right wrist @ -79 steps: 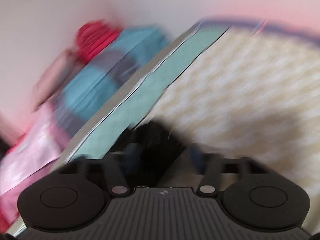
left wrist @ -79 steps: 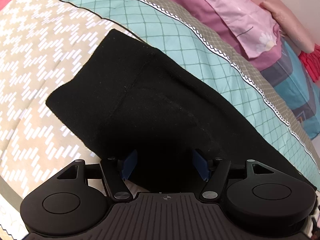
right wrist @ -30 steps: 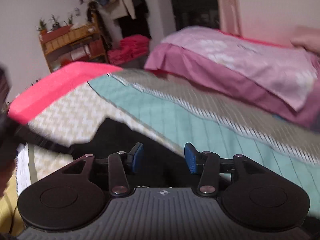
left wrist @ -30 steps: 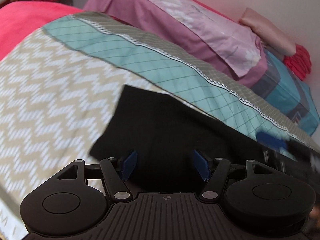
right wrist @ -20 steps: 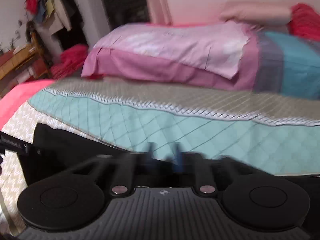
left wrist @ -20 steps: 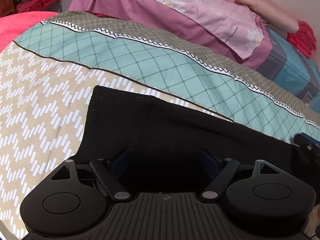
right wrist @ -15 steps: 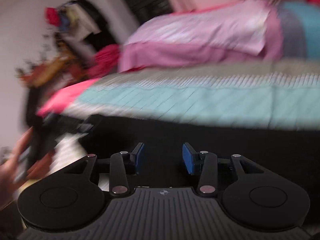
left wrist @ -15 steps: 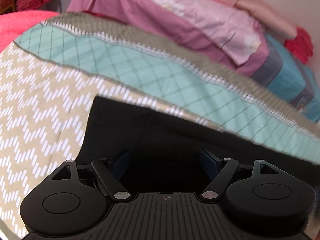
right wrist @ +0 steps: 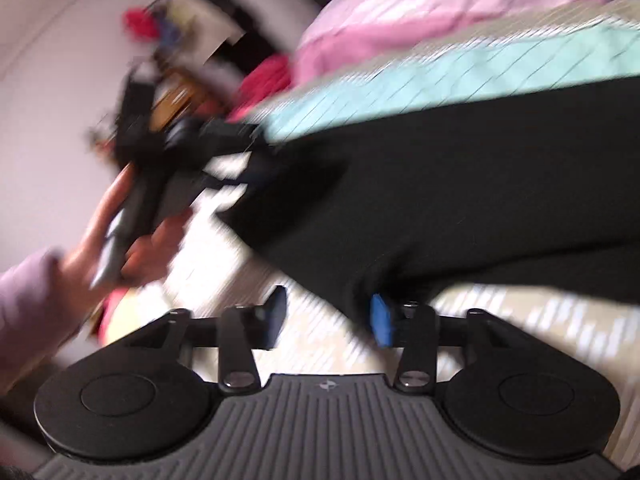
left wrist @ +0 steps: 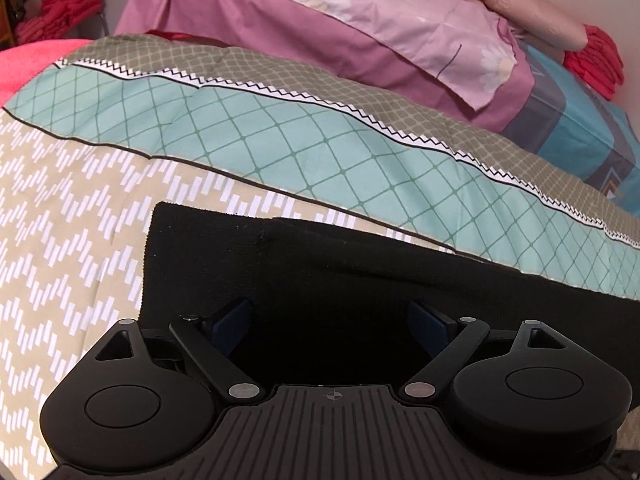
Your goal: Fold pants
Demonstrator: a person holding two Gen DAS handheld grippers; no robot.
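The black pants point(left wrist: 320, 272) lie flat on the patterned quilt point(left wrist: 72, 216), stretching from a squared end at left off to the right. My left gripper point(left wrist: 331, 322) is open, its blue pads wide apart low over the pants. In the blurred right wrist view the pants point(right wrist: 460, 184) run across the middle. My right gripper point(right wrist: 328, 318) is open over the quilt at the pants' near edge; its right pad point(right wrist: 380, 320) is by the cloth. The left gripper point(right wrist: 188, 148), in a hand, shows at the pants' far end.
A purple and pink pillow point(left wrist: 360, 32) lies beyond the quilt's teal band point(left wrist: 280, 136). A blue patterned pillow point(left wrist: 580, 128) and red cloth point(left wrist: 600, 60) sit at far right. Red folded cloth point(left wrist: 60, 20) is at far left, off the bed.
My left gripper opened wider and settled low over the pants. My right gripper let go of the pants, opened, and swung round toward the pants' near edge; its view is blurred by motion.
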